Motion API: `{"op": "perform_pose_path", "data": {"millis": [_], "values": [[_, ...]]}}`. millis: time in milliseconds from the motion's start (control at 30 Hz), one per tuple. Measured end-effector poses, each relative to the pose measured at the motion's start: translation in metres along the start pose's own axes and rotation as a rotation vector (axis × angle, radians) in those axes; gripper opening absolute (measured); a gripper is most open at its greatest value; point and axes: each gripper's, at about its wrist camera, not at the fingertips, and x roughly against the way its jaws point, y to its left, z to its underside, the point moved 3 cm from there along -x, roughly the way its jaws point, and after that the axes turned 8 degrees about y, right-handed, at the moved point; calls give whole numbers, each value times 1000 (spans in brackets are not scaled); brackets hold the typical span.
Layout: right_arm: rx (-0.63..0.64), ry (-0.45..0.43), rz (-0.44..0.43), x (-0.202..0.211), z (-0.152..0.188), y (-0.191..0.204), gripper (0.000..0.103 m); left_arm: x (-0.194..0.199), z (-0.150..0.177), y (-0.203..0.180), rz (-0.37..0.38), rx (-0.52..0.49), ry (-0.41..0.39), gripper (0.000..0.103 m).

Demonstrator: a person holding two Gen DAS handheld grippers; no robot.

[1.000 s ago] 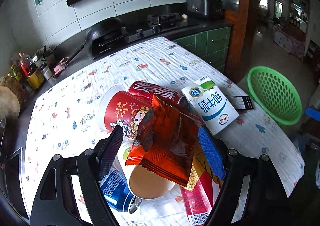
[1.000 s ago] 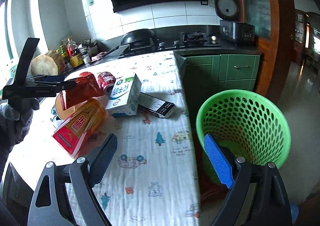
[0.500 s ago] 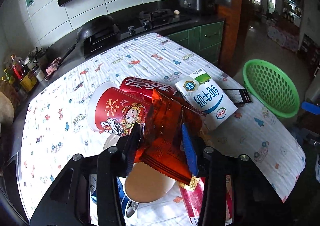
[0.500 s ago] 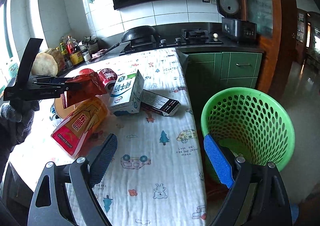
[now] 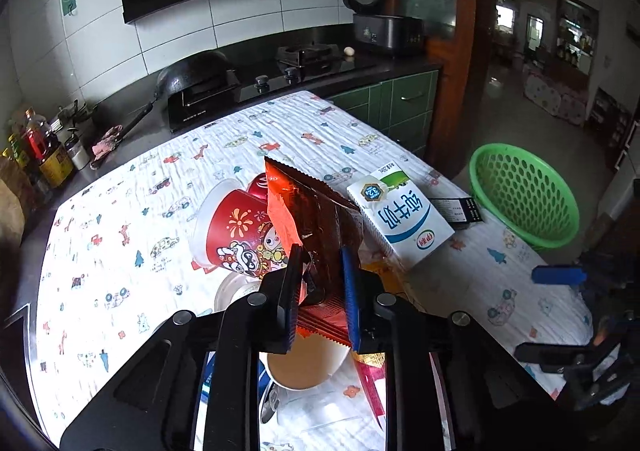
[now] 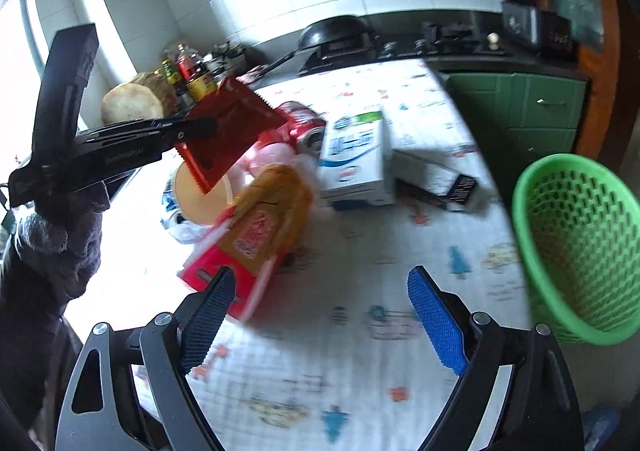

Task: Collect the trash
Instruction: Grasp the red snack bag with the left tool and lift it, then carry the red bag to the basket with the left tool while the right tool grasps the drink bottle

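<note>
Clutter crowds the near end of the desk [image 5: 120, 251], which is covered in a white cloth printed with little cars and trees: a red paper cup [image 5: 236, 231] lying on its side, a red soda can [image 5: 258, 185] behind it, a white milk carton [image 5: 400, 219] lying flat just to the right, a small black box [image 5: 458, 211] past the carton, a yellow and red snack bag [image 6: 264, 227], a tan bowl [image 5: 304, 365] and a blue can [image 5: 268, 399] underneath. A green basket [image 5: 524, 195] stands off the desk's far right edge, well apart from the pile. Behind the desk run a dark wok [image 5: 192, 75], a stove, a rice cooker [image 5: 384, 27] and a row of bottles [image 5: 44, 155]. The left tongs [image 5: 320, 291] are clamped on a red wrapper [image 5: 312, 219] (orange at its crimped edges, darker in the middle), gripping it near its lower end. The wrapper hangs in the air above the bowl and in front of the cup, its long axis running up and away from the tongs, the serrated top edge tilted to the left. From the right wrist view it juts out sideways from the tongs, held by a gloved hand [image 6: 64, 235]. The right tongs [image 6: 320, 315] stand wide apart with nothing between them, over bare cloth beside the snack bag; that view is blurred.
</note>
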Motion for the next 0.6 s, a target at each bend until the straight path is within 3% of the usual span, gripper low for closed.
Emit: {"op": "perform_pose_path", "data": {"millis": [267, 433, 600], "values": [[-179, 133, -142, -50, -27, 14, 78, 35, 2, 24, -1, 37, -69, 18], [-224, 166, -118, -69, -39, 17, 76, 44, 5, 38, -4, 51, -87, 18], [-274, 220, -164, -89, -43, 17, 70, 47, 7, 44, -1, 63, -95, 18]]}}
